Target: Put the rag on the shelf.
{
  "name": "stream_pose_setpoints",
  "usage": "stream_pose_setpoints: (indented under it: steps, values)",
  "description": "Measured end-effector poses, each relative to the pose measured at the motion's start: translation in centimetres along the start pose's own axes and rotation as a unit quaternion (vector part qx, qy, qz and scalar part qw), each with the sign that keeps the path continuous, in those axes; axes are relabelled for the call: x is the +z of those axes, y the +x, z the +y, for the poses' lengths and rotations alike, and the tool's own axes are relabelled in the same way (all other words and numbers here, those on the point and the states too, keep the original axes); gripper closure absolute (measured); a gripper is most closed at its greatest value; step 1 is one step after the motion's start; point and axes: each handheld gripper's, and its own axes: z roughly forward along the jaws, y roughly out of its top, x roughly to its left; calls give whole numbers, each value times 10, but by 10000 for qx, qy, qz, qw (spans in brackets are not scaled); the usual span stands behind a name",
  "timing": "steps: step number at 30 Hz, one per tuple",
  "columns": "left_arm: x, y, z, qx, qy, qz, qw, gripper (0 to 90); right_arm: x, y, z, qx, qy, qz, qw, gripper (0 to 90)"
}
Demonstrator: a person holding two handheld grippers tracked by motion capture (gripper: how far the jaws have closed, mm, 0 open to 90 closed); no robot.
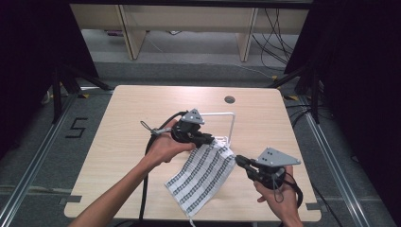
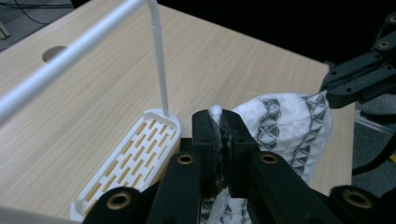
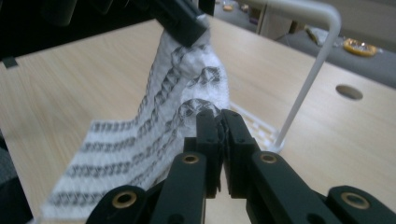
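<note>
— What's nearest?
— The right claw point(image 1: 238, 160), clamped on one corner of a patterned cloth point(image 1: 202, 176) whose lower end lies on the table point(image 1: 118, 156).
— And the left claw point(image 1: 211, 139)?
— Clenched on the cloth's other top corner, lifted — just beside a white wire rack point(image 1: 231, 124).
— Beyond that?
— The rack's slotted foot point(image 2: 128, 161) rests on the table, with a round hole point(image 1: 230, 100) farther back.

Each black claw point(image 1: 213, 140) carries brass screws, a grey plate, a cable.
</note>
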Motion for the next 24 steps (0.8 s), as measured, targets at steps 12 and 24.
stream_pose_setpoints:
  steps: [12,24]
  values:
    - [-59,-1,33,-138,-682,84,9975,847,-15,-18,64,-285,-543,-74,9981,874]
    - [-72,13,59,-240,-963,336,9945,848,-7,-43,107,-318,-616,-259,9973,874]
